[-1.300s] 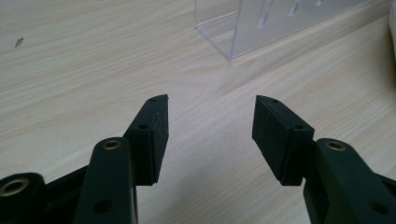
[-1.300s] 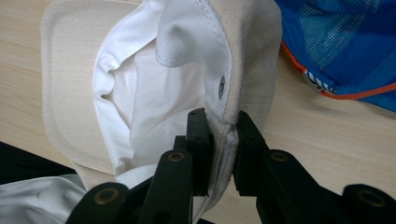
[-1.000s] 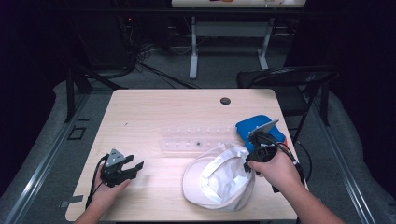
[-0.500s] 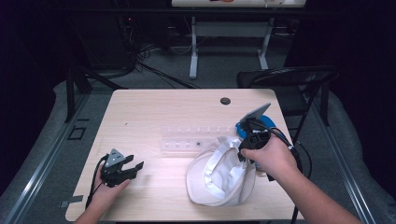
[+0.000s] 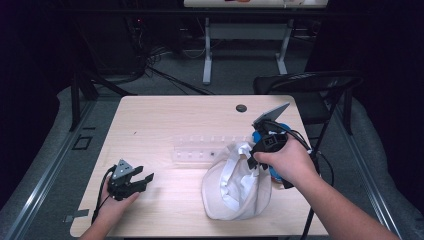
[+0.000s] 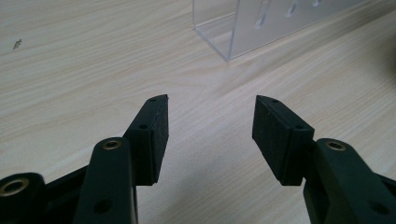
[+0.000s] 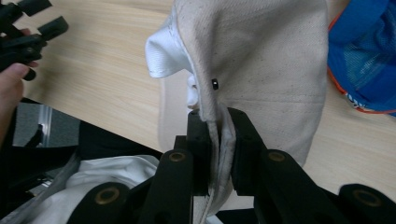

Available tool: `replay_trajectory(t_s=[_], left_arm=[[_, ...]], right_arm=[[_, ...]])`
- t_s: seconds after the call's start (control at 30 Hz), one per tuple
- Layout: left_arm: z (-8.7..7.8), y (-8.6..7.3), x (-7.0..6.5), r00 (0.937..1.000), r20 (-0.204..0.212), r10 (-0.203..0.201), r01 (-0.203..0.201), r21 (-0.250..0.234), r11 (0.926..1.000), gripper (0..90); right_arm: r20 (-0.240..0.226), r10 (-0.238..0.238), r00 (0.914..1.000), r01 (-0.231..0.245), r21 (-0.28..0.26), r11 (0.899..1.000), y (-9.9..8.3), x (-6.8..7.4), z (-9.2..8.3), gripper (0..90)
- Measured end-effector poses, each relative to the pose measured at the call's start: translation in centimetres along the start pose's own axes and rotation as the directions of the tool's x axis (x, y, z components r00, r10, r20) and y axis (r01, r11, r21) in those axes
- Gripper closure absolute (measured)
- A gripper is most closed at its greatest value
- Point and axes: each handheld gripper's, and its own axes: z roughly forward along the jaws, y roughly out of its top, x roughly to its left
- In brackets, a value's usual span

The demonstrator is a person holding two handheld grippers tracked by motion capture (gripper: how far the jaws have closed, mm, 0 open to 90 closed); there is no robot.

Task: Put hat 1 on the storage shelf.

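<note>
Our right gripper (image 7: pixel 215 154) is clenched on the rim of the white cap (image 5: pixel 235 187), the fabric edge pinched flat between its two black jaws in the right gripper view. In the high view that gripper (image 5: pixel 251 159) sits at the cap's two o'clock, holding that edge lifted while the rest of the crown sags on the table (image 5: pixel 165 120). The cap hangs away from the grip toward seven o'clock, so its long axis runs from the pinched rim down to the near table edge.

Our left gripper (image 6: pixel 210 135) is released, jaws standing apart with nothing between them, resting at the cap's nine o'clock (image 5: pixel 131 181), well apart from it. The right hand is plainly the nearer one and carries the load.

Just beyond the cap, at its eleven o'clock, lies a clear plastic rack (image 5: pixel 200 150); we judge this is what the coming move turns on. A blue cap (image 7: pixel 362 56) lies beside the white one, mostly hidden behind our right hand in the high view. Whether the white cap's brim faces us or away we cannot tell, since the folds cover it.
</note>
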Motion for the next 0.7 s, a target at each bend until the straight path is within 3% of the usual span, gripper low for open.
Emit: replay_trajectory(t_s=[0.3, 0.47, 0.57, 0.6, 0.63, 0.67, 0.7], left_arm=[[-0.1, 0.0, 0.1, 1.0, -0.005, -0.003, 0.003, -0.004, 1.0, 46.3], [-0.1, 0.0, 0.1, 1.0, -0.002, 0.0, 0.0, -0.005, 1.0, 46.3], [-0.1, 0.0, 0.1, 1.0, -0.002, -0.001, 0.001, -0.006, 1.0, 46.2], [-0.1, 0.0, 0.1, 1.0, -0.002, -0.002, 0.002, -0.007, 1.0, 46.2], [-0.1, 0.0, 0.1, 1.0, -0.001, -0.002, 0.002, -0.008, 1.0, 46.2], [-0.2, 0.0, 0.0, 1.0, -0.001, -0.008, 0.008, -0.013, 0.9999, 46.2], [-0.2, 0.0, 0.0, 1.0, -0.001, -0.008, 0.008, -0.013, 0.9999, 46.2]], right_arm=[[-0.087, 0.015, 0.9961, -0.015, 0.003, 1.0, 0.2, 0.0, -1.6, 80.8], [-0.15, 0.049, 0.9875, -0.048, 0.005, 0.999, 0.1, -0.1, -2.0, 80.8], [-0.211, 0.057, 0.9757, -0.054, 0.022, 0.998, 0.1, -0.4, -2.5, 80.9], [-0.232, 0.082, 0.9692, -0.083, 0.006, 0.997, 0.0, -0.3, -2.6, 80.9], [-0.232, 0.082, 0.9692, -0.083, 0.006, 0.997, 0.0, -0.3, -2.6, 80.9], [-0.272, 0.101, 0.9569, -0.104, 0.004, 0.995, 0.0, -0.6, -2.9, 80.8], [-0.293, 0.102, 0.9507, -0.106, 0.004, 0.994, 0.0, -0.8, -3.1, 80.9]])
